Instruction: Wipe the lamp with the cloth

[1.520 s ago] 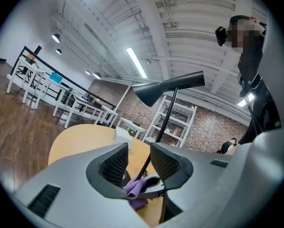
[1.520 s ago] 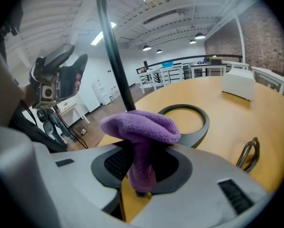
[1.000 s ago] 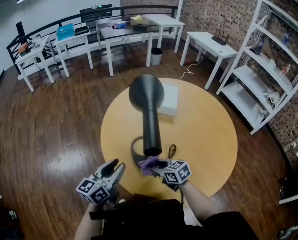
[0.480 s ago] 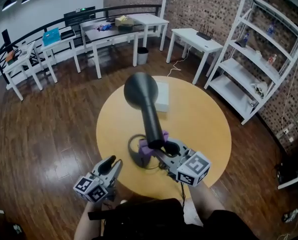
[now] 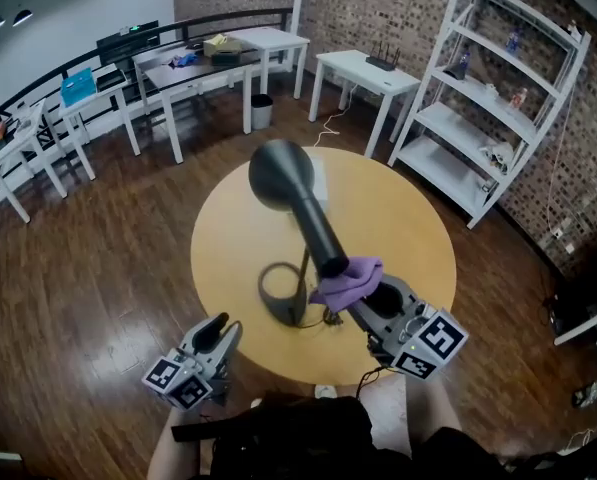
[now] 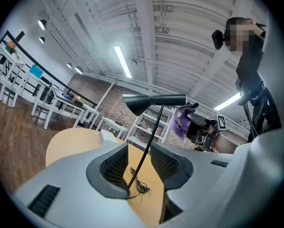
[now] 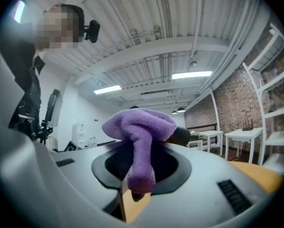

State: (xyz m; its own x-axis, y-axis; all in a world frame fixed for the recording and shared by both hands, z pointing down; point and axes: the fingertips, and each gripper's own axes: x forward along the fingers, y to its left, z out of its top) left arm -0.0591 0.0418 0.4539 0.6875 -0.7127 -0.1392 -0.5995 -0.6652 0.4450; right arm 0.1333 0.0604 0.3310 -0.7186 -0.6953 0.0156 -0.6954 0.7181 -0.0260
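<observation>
A black lamp (image 5: 313, 218) stands on the round wooden table (image 5: 408, 218), its long head tilted out over its ring base (image 5: 278, 298). The purple cloth (image 5: 348, 280) is bunched against the near, rear end of the lamp head. My right gripper (image 5: 370, 303) is shut on it; in the right gripper view the cloth (image 7: 139, 127) fills the gap between the jaws, with the lamp's dark end (image 7: 182, 136) just behind. My left gripper (image 5: 221, 331) hovers off the table's near-left edge, jaws apart around nothing. In its view the lamp stem (image 6: 149, 141) shows farther off through the gap.
A white box (image 5: 321, 183) lies on the table behind the lamp head, and a loose cable (image 5: 328, 318) by the base. A white shelf unit (image 5: 478, 98) stands at the right, and white tables (image 5: 358, 68) line the back. Dark wood floor surrounds the table.
My right gripper has risen with the cloth from the lamp's base to the rear end of the lamp head. The left gripper has shifted only a little.
</observation>
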